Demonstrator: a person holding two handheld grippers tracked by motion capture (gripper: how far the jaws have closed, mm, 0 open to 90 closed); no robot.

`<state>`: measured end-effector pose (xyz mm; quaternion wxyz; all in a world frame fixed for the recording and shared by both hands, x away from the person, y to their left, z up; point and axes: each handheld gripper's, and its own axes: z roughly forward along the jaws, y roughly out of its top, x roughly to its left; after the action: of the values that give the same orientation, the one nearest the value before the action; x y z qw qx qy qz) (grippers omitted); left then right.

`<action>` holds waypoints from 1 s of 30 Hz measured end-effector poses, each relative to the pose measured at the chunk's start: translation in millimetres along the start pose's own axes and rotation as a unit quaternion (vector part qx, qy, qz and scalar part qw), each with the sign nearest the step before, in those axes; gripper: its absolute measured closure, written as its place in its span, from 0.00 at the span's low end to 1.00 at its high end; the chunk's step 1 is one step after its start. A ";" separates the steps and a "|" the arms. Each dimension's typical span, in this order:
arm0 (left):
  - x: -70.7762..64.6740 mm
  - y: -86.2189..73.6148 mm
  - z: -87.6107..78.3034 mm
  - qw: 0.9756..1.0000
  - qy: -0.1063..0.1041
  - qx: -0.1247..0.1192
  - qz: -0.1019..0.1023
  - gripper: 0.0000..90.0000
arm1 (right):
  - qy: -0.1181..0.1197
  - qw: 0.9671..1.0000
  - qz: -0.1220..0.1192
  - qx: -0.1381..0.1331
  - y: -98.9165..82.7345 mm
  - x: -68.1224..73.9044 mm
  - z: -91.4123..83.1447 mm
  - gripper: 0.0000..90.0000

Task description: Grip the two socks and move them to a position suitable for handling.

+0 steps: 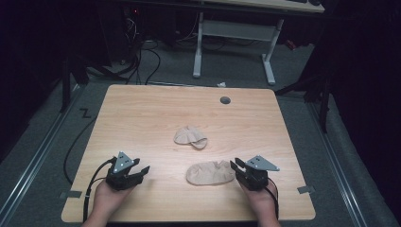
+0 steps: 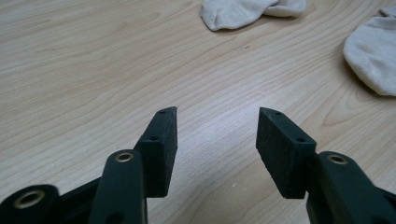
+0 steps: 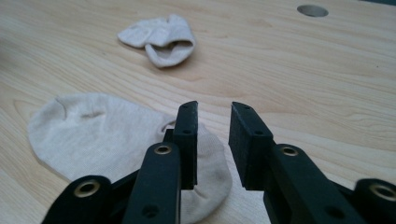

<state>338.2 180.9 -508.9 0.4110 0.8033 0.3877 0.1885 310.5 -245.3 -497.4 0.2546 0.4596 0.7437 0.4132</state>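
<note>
Black blocky fingers [image 3: 212,140] frame a soft beige sock [image 3: 116,135].

Table [image 1: 142,118] lit evenly from above, surroundings v. dark; gripper views soft/blurry at bottom.

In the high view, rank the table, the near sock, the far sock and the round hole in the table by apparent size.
1. Table
2. Near sock
3. Far sock, crumpled and farther off, so the gap may be partly apparent
4. Round hole
</note>
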 end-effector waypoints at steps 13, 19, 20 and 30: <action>-15.2 4.0 2.6 1.000 -0.030 -0.001 0.003 0.55 | 0.037 0.993 -0.035 0.102 -10.9 8.2 38.8 0.95; -40.8 7.6 7.8 0.997 -0.074 0.003 0.015 0.56 | 0.065 0.991 -0.063 0.103 -8.6 33.9 42.8 0.95; -46.5 8.0 8.6 0.996 -0.086 0.005 0.017 0.57 | 0.069 0.990 -0.066 0.103 -8.3 38.2 43.4 0.95; -82.8 0.1 15.9 0.988 -0.127 0.059 0.071 0.79 | 0.105 0.985 -0.085 0.105 -10.6 61.4 39.3 0.94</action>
<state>296.1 108.2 -516.9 0.3946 0.8688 0.2849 0.0907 307.8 -178.0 -527.1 0.1591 0.3729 0.8421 0.3557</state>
